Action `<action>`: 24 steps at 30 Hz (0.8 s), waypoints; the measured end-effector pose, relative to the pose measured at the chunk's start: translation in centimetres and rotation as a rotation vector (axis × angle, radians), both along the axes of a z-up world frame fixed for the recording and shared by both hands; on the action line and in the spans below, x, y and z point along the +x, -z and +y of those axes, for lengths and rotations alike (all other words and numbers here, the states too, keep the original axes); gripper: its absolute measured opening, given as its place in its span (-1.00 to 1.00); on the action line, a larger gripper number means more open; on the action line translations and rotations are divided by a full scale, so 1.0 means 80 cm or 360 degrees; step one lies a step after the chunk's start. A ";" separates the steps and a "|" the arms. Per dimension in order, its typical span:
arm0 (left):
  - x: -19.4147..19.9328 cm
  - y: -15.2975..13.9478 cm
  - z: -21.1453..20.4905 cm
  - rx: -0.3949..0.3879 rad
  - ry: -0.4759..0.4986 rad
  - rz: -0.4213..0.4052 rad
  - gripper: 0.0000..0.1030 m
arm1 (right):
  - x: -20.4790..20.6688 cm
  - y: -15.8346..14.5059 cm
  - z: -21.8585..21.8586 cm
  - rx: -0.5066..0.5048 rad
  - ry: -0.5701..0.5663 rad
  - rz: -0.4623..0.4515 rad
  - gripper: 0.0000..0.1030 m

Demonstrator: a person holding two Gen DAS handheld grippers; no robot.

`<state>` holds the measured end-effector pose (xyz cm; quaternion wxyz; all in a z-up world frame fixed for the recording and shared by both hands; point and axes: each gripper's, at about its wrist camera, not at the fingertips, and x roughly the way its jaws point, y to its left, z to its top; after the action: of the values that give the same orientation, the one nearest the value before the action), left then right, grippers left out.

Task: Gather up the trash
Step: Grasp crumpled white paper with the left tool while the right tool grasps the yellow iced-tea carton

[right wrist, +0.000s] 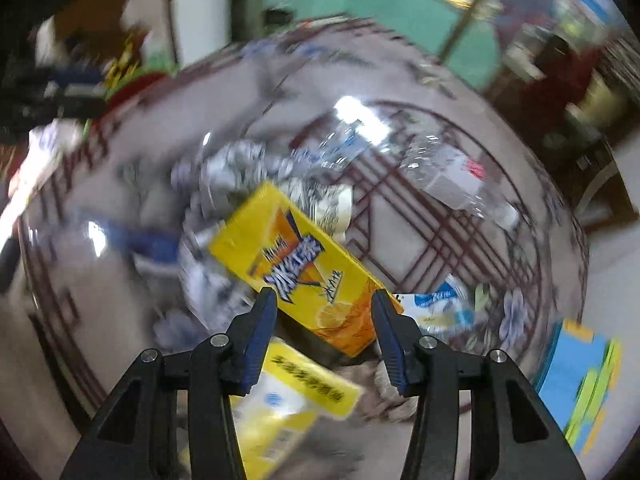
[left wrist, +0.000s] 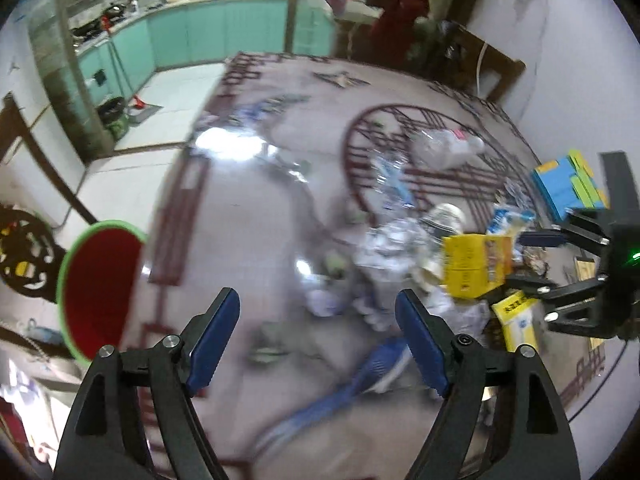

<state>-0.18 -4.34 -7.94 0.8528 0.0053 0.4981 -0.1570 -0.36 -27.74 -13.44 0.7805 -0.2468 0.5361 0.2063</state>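
A yellow drink carton (right wrist: pixel 304 264) hangs between the fingers of my right gripper (right wrist: pixel 322 300), which is shut on its lower end. It stays sharp while the floor behind it blurs. The left wrist view shows the same carton (left wrist: pixel 476 264) held by the right gripper (left wrist: pixel 516 260) above a pile of trash. That pile holds crumpled white paper (left wrist: pixel 388 248), a paper cup (left wrist: pixel 444 216), a yellow packet (left wrist: pixel 516 320) and a clear plastic bottle (left wrist: pixel 440 148). My left gripper (left wrist: pixel 316 296) is open and empty over the floor. A red bin with a green rim (left wrist: pixel 100 280) sits to its left.
A blue box with yellow and green patches (left wrist: pixel 568 184) lies on the floor at the right. A blue long-handled object (left wrist: pixel 360 376) lies below the left gripper. Teal kitchen cabinets (left wrist: pixel 224 32) line the far wall, and a dark wooden chair (left wrist: pixel 480 60) is at the back right.
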 end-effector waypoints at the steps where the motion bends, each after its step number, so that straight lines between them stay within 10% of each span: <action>1: 0.001 0.002 -0.008 -0.0005 -0.0001 0.0015 0.55 | 0.005 0.009 0.001 -0.0022 -0.0054 0.0029 -0.06; 5: 0.007 0.004 -0.034 0.0010 -0.0028 0.0039 0.56 | 0.017 0.037 0.015 -0.0104 -0.0219 0.0013 0.13; 8: 0.012 0.006 -0.044 0.0040 -0.0056 0.0040 0.56 | 0.027 0.037 0.004 -0.0009 -0.0133 -0.0013 -0.31; 10: 0.017 0.009 -0.049 0.0055 -0.0070 0.0046 0.56 | 0.035 0.026 -0.017 0.0173 -0.0036 0.0006 -1.00; 16: 0.038 0.042 -0.074 0.0104 -0.0074 0.0151 0.56 | 0.046 0.003 -0.054 0.0431 0.0174 -0.0051 -1.00; 20: 0.048 0.086 -0.084 0.0122 -0.0101 0.0327 0.56 | 0.063 -0.002 -0.063 0.0561 0.0249 -0.0057 -0.61; 22: 0.049 0.109 -0.080 0.0083 -0.0128 0.0425 0.53 | 0.071 -0.002 -0.060 0.0604 0.0249 -0.0053 0.03; 24: 0.043 0.111 -0.076 0.0052 -0.0142 0.0390 0.11 | 0.074 -0.005 -0.052 0.0630 0.0190 -0.0057 0.04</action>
<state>3.26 -10.39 -16.79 0.7915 -0.0222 0.6008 -0.1101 5.53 -31.86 -13.05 0.8339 -0.0600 0.4849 0.2567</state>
